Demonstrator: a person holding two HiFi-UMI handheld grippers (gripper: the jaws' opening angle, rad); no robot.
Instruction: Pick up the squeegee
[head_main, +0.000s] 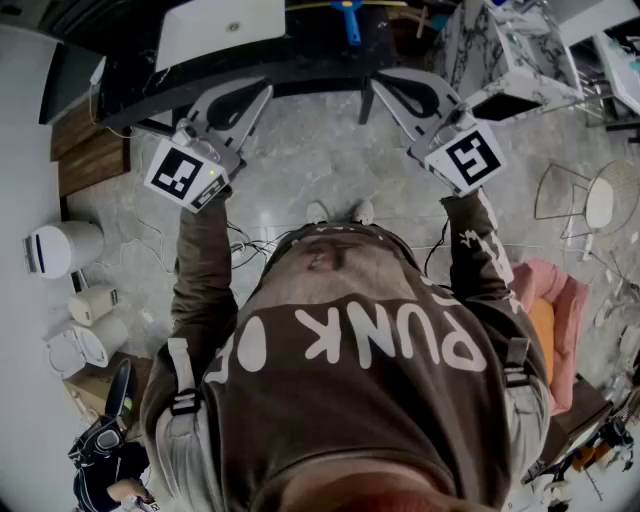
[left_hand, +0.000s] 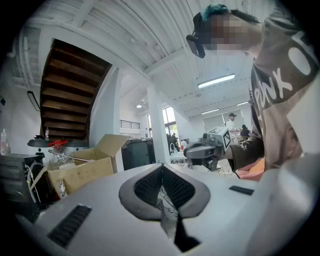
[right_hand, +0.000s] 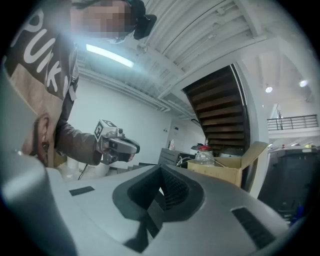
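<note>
Torso (head_main: 350, 360): behind both grippers.
Left gripper (head_main: 262, 92): closed, empty.
Right gripper (head_main: 382, 85): closed, empty, nearer the squeegee.
Squeegee (head_main: 348, 20): blue, ahead on table (head_main: 300, 62), handle toward torso.

The left gripper (head_main: 262, 92) and the right gripper (head_main: 382, 86) are looking light grey, with dark grey pads (left_hand: 150, 187). Each is carrying a cube (head_main: 185, 172) with black and white squares. The person's top (head_main: 370, 370) is showing brown with big white letters. A blue handle (head_main: 348, 22) is lying over the black table (head_main: 300, 60). The floor (head_main: 320, 160) is looking grey and marbled. A cushion (head_main: 565, 300) is showing pink.
</note>
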